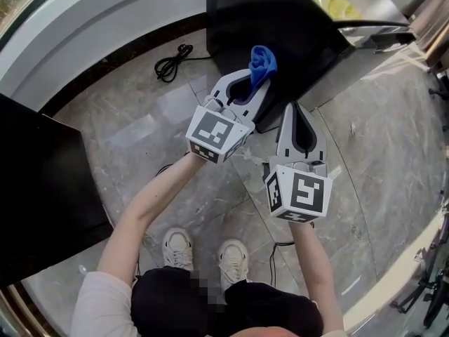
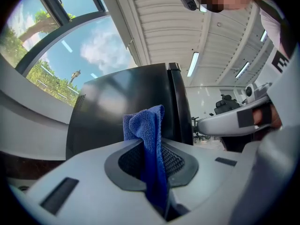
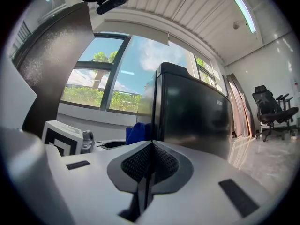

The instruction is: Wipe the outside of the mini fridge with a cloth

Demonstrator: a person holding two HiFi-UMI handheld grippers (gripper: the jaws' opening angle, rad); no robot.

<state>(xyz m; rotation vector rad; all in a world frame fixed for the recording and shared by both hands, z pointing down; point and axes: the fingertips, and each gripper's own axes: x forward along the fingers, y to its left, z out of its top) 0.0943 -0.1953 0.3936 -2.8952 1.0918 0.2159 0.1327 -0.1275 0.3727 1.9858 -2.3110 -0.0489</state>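
The left gripper (image 1: 247,88) was closed on the blue cloth (image 1: 263,62). In the left gripper view, its jaws pinched the lower part of the cloth (image 2: 147,125), and a bunched fold stood up above the jaw tips. The cloth was held at the dark side panel of the mini fridge (image 1: 280,27), near the panel's lower front corner (contact with the panel could not be confirmed in any view). The mini fridge (image 2: 117,97) stood upright on the grey marble floor (image 1: 140,132), with a window behind it.

The right gripper (image 1: 295,114) was positioned just beside the left one, on its right, and pointed at the same corner of the fridge. In the right gripper view, its jaws were pressed together with nothing between them, and the glossy fridge door (image 3: 197,111) lay ahead of them. The cloth (image 3: 138,132) showed just left of that door edge.

A black power cable (image 1: 172,62) lay coiled on the floor, left of the fridge.
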